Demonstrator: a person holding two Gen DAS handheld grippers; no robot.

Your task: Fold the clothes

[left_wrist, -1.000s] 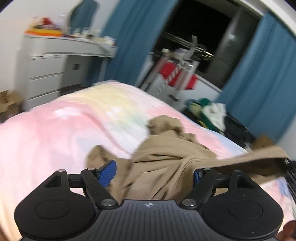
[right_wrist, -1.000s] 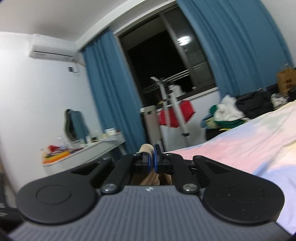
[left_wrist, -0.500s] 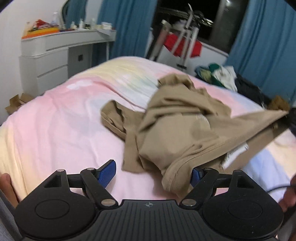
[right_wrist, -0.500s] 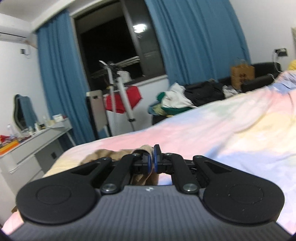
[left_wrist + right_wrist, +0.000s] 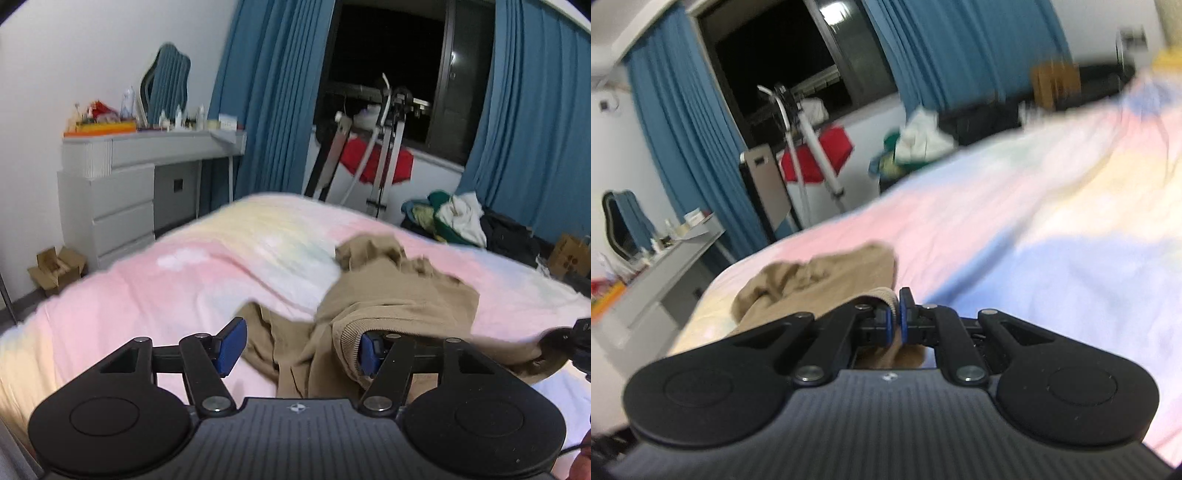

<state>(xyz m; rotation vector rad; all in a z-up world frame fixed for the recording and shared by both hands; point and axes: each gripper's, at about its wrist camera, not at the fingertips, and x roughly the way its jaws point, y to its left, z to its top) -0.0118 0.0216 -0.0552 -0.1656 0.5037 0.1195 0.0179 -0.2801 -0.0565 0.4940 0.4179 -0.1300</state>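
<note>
Tan knit, a crumpled garment (image 5: 399, 295), lies bunched on the bed (image 5: 166, 295) toward its near edge. My right gripper (image 5: 894, 319) is clamped on its ribbed hem; my left gripper (image 5: 299, 345) stands wide apart, holding nothing, hem draped over one finger. Step judged: spreading before folding. Next, the left needs a second hem grip. Sleeves and neckline are buried; the right view is blurred.

A tan garment (image 5: 388, 299) lies crumpled on the pastel pink, yellow and blue bedspread (image 5: 184, 280), bunched into loose folds. Its ribbed hem (image 5: 354, 325) curls up at the near edge, and one stretch of the cloth is drawn taut toward the right.
</note>
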